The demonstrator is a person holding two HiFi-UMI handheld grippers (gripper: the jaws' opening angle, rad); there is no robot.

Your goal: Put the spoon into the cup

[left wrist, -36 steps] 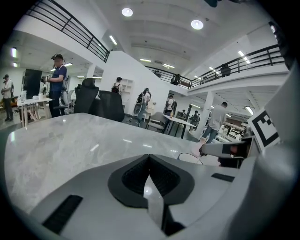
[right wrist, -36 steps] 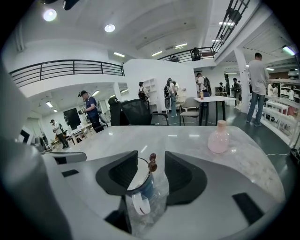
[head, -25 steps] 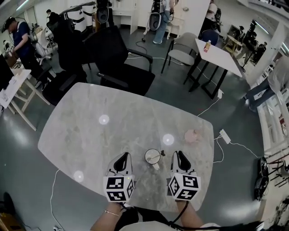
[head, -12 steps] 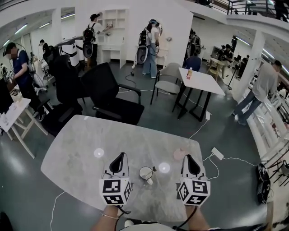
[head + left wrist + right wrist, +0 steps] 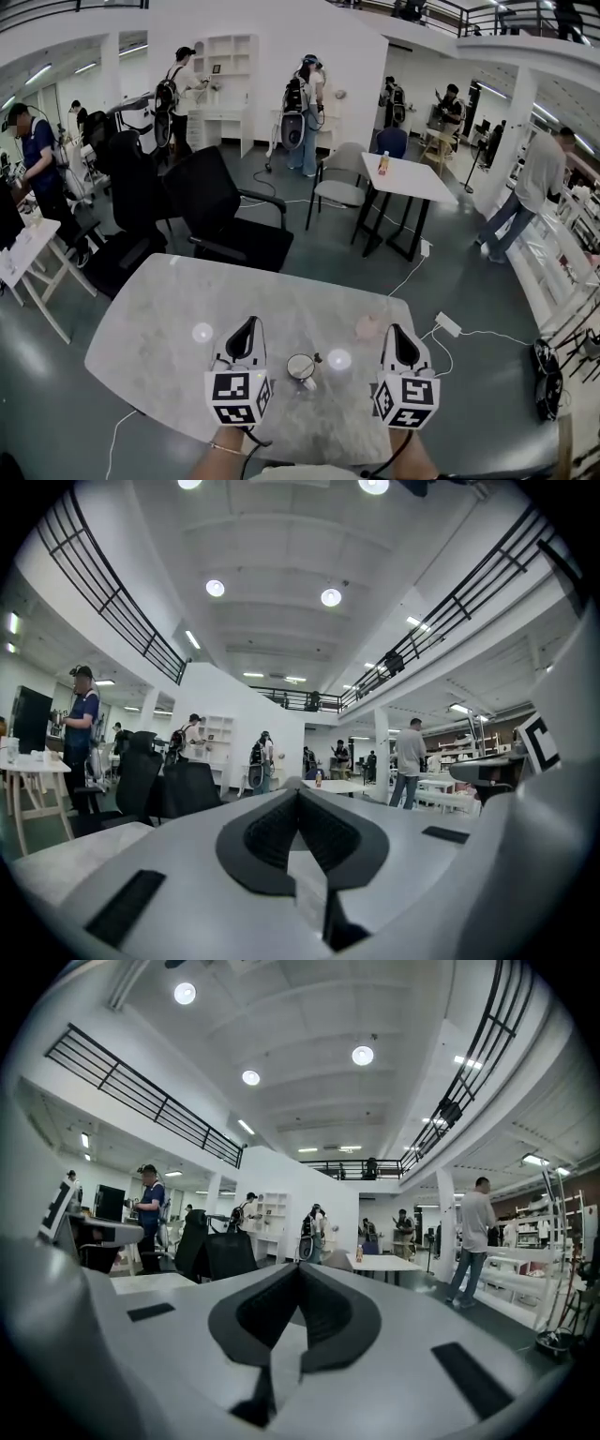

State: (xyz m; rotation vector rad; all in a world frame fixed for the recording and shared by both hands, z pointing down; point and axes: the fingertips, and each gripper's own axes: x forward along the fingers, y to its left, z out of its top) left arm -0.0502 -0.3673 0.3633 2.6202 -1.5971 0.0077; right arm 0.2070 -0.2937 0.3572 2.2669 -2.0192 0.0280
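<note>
A small white cup (image 5: pixel 301 367) stands near the front edge of the grey marble table (image 5: pixel 169 319). The spoon (image 5: pixel 316 358) rests in it, its dark handle end leaning over the right rim. My left gripper (image 5: pixel 247 324) is held left of the cup and my right gripper (image 5: pixel 395 330) right of it, both lifted clear of it. In the left gripper view the left gripper (image 5: pixel 298 792) points level into the room, its tips meeting on nothing. The right gripper (image 5: pixel 298 1267) has just been closing and is also shut and empty. Neither gripper view shows the cup.
A small pink object (image 5: pixel 367 326) lies on the table near the right gripper. Black office chairs (image 5: pixel 225 220) stand behind the table, and a white table with a bottle (image 5: pixel 408 178) beyond. A power strip (image 5: pixel 447 324) lies on the floor. Several people stand around the room.
Both grippers have risen from beside the cup and now point level. The right jaws have closed. The head view has tilted up, so more of the room shows.
</note>
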